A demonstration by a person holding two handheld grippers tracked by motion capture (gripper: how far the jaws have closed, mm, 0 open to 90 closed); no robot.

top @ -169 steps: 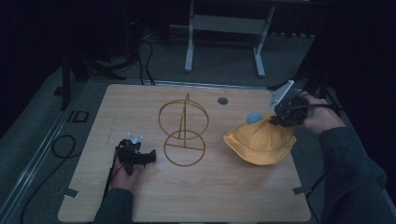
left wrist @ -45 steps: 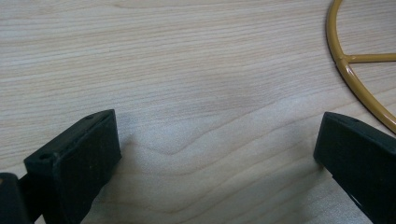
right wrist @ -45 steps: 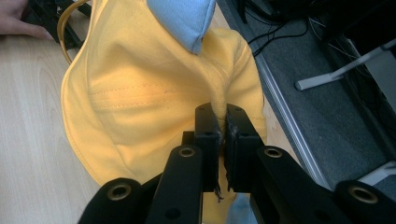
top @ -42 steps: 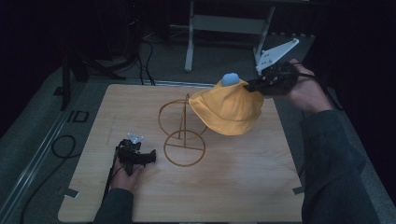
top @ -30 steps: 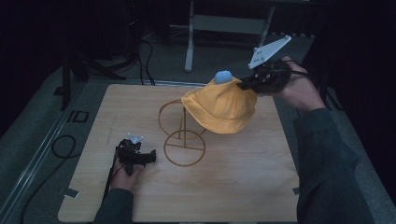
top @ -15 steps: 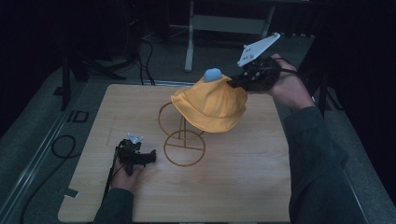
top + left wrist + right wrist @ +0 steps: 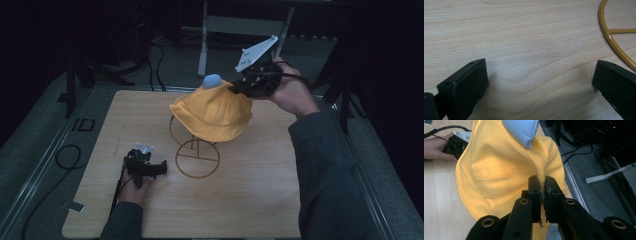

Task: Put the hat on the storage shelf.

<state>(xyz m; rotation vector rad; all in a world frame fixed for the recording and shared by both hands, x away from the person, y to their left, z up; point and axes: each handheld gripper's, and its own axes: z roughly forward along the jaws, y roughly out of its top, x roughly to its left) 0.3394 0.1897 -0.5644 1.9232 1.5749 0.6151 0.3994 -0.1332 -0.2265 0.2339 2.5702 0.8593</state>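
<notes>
Yellow hat (image 7: pixel 214 112) hanging above the wire stand (image 7: pixel 196 150), a fold of its crown pinched between the closed jaws of the right gripper (image 7: pixel 235 90), left gripper (image 7: pixel 159 170) resting on the table (image 7: pixel 250 200), jaws wide apart, nothing between them

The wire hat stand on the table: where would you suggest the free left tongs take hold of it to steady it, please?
Probably the flat ring base, approached from the stand's left, where the left tongs rest open on the table. The base rim lies bare and level just past the jaws, while the yellow hat, pinched by the right tongs, covers the upper ring.
</notes>
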